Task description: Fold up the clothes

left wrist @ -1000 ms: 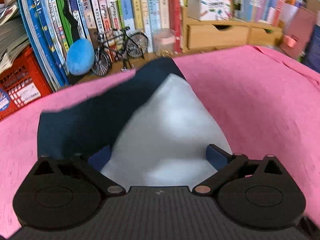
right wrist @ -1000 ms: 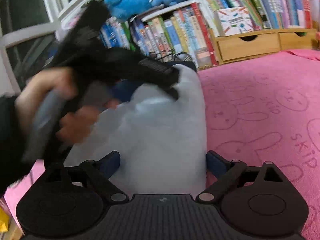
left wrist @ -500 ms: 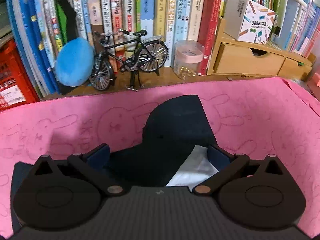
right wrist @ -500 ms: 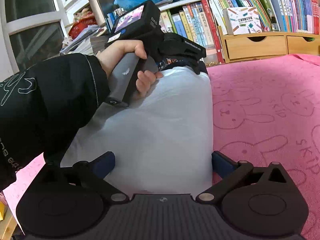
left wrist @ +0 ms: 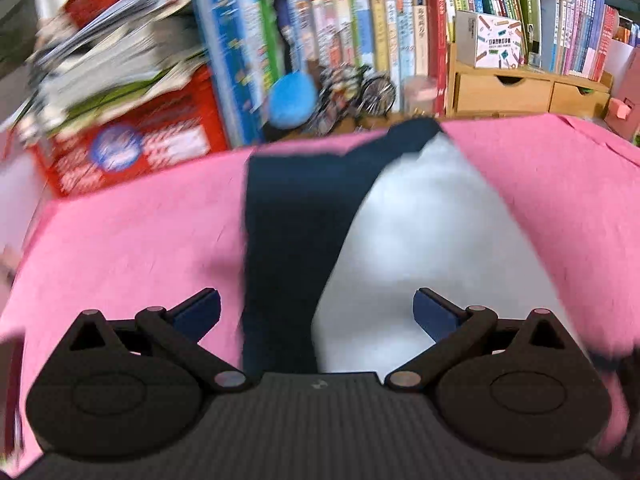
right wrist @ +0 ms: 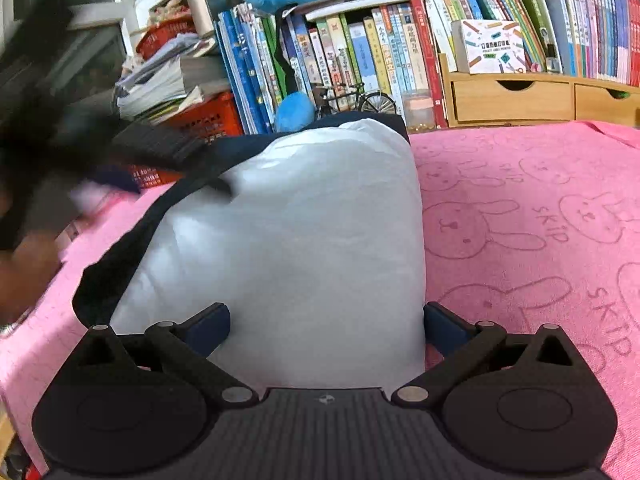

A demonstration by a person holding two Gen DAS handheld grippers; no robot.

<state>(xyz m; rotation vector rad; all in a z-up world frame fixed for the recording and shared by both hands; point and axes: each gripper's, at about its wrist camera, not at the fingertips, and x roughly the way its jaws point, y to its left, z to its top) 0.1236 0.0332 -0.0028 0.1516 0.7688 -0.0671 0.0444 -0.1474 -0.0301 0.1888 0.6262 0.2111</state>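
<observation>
Cloth lies straight ahead of both our grippers on the pink bunny-print towel (right wrist: 520, 216): a garment with a pale white panel (right wrist: 304, 232) folded over a dark navy layer (left wrist: 292, 216). In the right wrist view the white panel runs lengthwise away from us toward the bookshelf (right wrist: 360, 52), its near end sitting between the tips of our right gripper (right wrist: 326, 330). That gripper's jaws stand spread wide, one blue pad at each side of the panel, and neither pad appears to pinch the fabric, so we judge nothing is held there.

Our left gripper (left wrist: 316, 312) also stands wide open with nothing clamped. From its view the navy strip passes between the pads and stretches away toward the shelf, with the white panel lying to its right. The left view is smeared, and in the right wrist view our left hand (right wrist: 24, 264) shows only as a dark blur off to the left of the garment, so we cannot tell exactly how close it is to the cloth.

The relation that matters: the garment's long axis points away from us, and the exposed navy edge lies along its left side. We judge our left hand the nearer one for taking that navy edge, while our right sits at the near hem of the white panel. The next fold probably calls for closing on one of those edges.
</observation>
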